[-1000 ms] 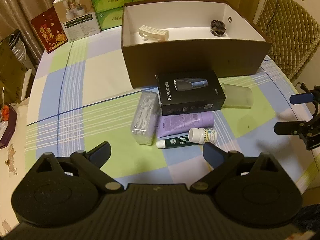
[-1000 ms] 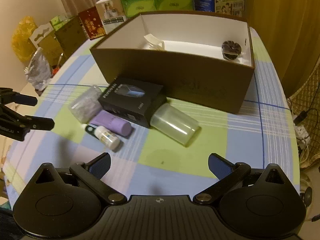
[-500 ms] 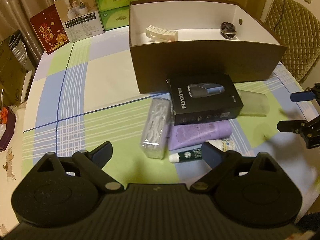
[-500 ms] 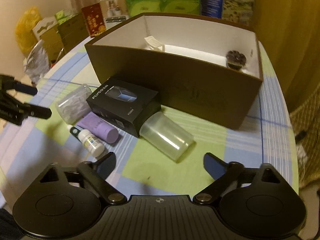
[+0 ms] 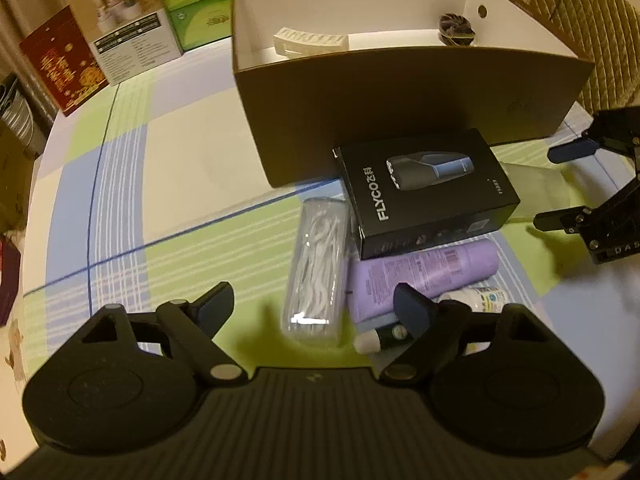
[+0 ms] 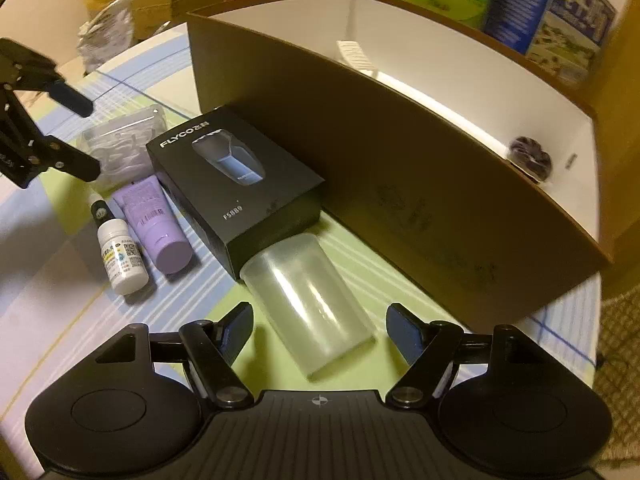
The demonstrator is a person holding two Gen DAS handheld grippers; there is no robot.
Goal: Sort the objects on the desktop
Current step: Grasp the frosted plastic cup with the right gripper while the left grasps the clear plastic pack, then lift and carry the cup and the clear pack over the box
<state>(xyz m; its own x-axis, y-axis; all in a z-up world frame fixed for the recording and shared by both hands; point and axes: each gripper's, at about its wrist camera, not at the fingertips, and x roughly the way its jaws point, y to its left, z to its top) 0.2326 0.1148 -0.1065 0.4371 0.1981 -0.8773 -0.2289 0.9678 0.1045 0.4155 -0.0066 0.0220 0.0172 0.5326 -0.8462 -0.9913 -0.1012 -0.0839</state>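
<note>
Left wrist view: my left gripper point(image 5: 314, 304), jaws parted and narrowing, brackets a clear case point(image 5: 316, 264) beside the black "FLYCO" box point(image 5: 424, 188); the brown box point(image 5: 400, 92) holds a white clip point(image 5: 312, 42). Right wrist view: my right gripper point(image 6: 320, 326), likewise unclenched and narrowing, straddles the frosted cup point(image 6: 312, 300) lying against the box marked "FS889".

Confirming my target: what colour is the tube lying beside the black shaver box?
Pale purple tube, clearest in the right wrist view.

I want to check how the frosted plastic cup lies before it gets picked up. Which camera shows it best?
The right wrist view: the frosted plastic cup lies on its side, whole, between the open right gripper jaws, rim against the black shaver box. The left wrist view shows only a pale sliver behind that box.
</note>
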